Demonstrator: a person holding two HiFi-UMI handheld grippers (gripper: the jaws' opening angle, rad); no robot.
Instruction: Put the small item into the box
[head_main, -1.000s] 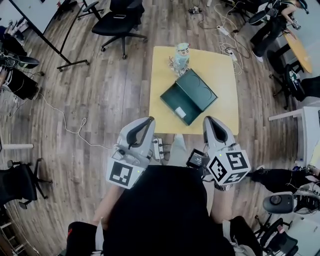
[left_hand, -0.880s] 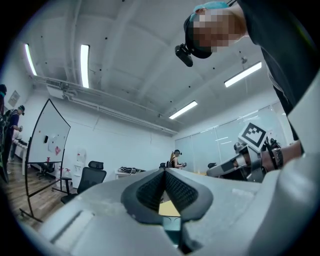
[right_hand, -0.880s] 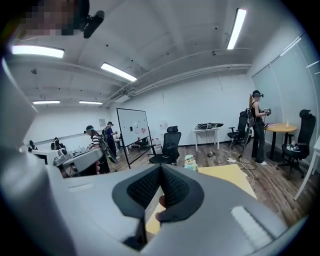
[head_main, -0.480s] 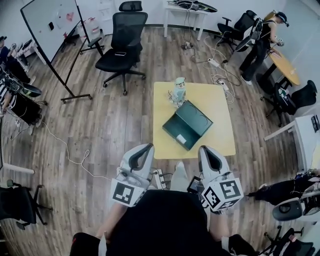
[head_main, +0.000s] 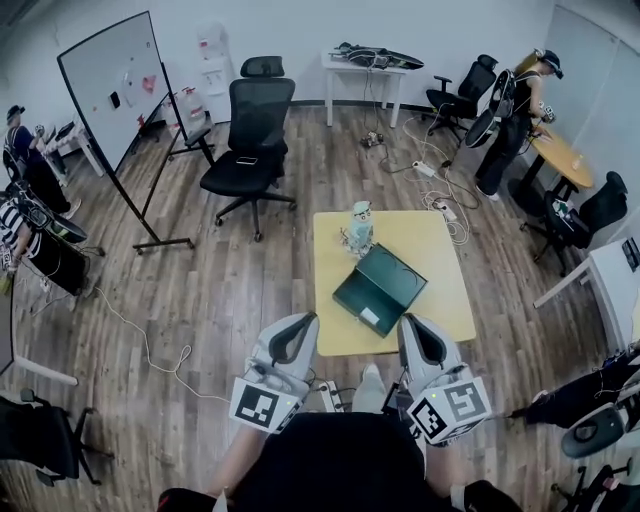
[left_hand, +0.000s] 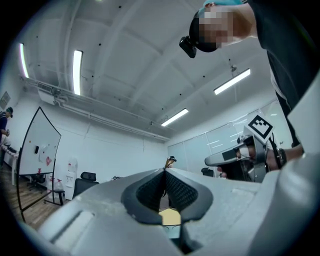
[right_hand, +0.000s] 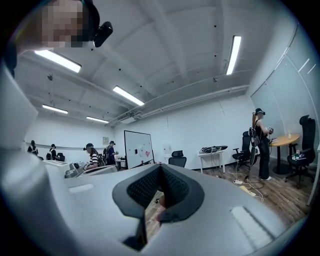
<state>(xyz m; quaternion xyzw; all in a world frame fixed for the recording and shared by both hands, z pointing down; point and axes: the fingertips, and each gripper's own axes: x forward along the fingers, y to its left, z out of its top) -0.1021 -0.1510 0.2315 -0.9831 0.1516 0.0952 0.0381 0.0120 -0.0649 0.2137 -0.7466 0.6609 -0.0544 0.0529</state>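
Observation:
A small yellow table (head_main: 440, 300) stands ahead of me on the wood floor. On it lies an open dark green box (head_main: 380, 288) with a small white patch (head_main: 369, 316) at its near end. A small pale-blue toy figure (head_main: 359, 228) stands behind the box at the table's far edge. My left gripper (head_main: 305, 322) and right gripper (head_main: 412, 322) hover side by side before the table's near edge, both shut and holding nothing. In the left gripper view the left gripper (left_hand: 164, 171) points level across the room, with a strip of yellow table (left_hand: 170, 217) under it. The right gripper (right_hand: 160, 166) also points level.
A black office chair (head_main: 250, 150) and a whiteboard on wheels (head_main: 115, 85) stand at the far left. A person (head_main: 510, 110) stands by a round table (head_main: 565, 160) at the back right. Cables trail over the floor (head_main: 150, 340). A power strip (head_main: 330, 395) lies by my feet.
Both grippers have risen and tipped up towards level, staying shut and side by side. The head view has lifted, so the table sits smaller and more of the room shows.

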